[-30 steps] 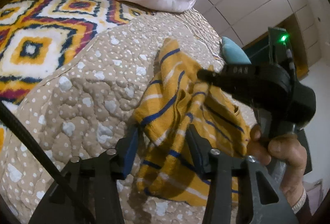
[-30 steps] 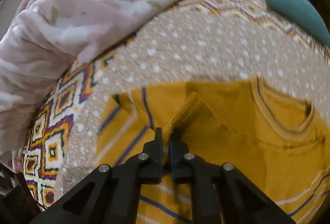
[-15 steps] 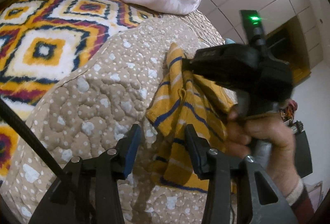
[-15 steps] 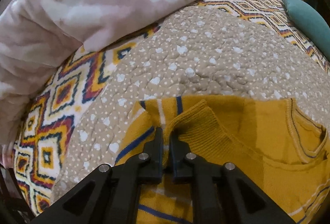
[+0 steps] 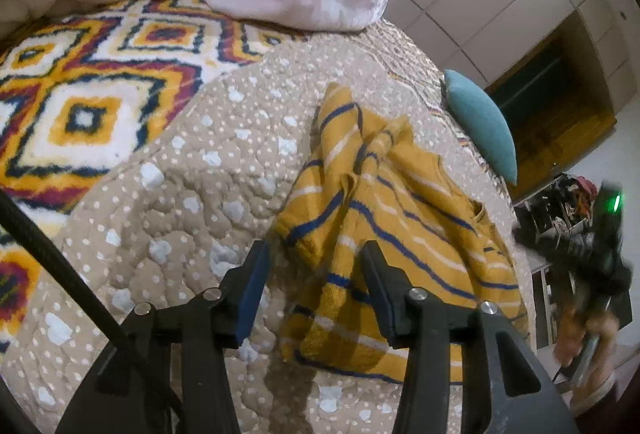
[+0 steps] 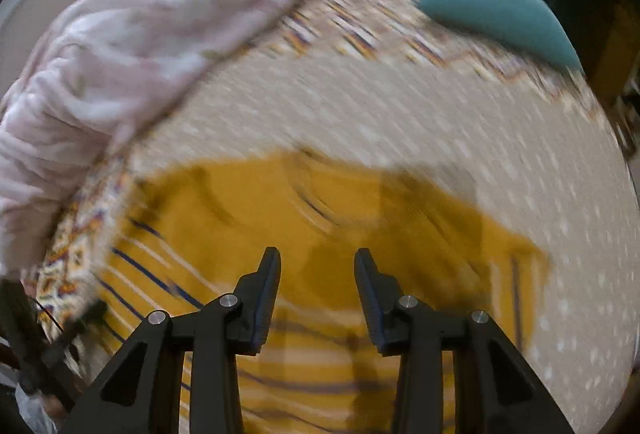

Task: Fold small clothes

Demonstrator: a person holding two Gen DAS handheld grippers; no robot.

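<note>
Left wrist view: the yellow striped sweater (image 5: 384, 230) is seen lying partly folded on the dotted beige quilt (image 5: 180, 202), one sleeve laid over the body. The left gripper (image 5: 316, 266) is held just above the sweater's near corner, fingers spread, nothing pinched. The right gripper (image 5: 592, 254) is glimpsed at the far right edge in a hand (image 5: 588, 334) — blurred, its fingers not discernible here. Risk noted: the loose sleeve fold is bunched and unpinned, so a drag on the hem is likely to pull it open.

Right wrist view: heavy motion blur is recorded. The right gripper (image 6: 316, 270) is seen above the sweater (image 6: 320, 218), its jaws having just been opening, now apart with nothing between them. Risk noted: a grasp attempted under such fast motion could catch two layers or the quilt (image 6: 400, 122) beneath — the fold would be spoiled.

Containers: none is visible in either view. A pink blanket (image 6: 140, 46) and a teal cushion (image 6: 492, 10) are noted farther along the bed, well apart from the sweater.
</note>
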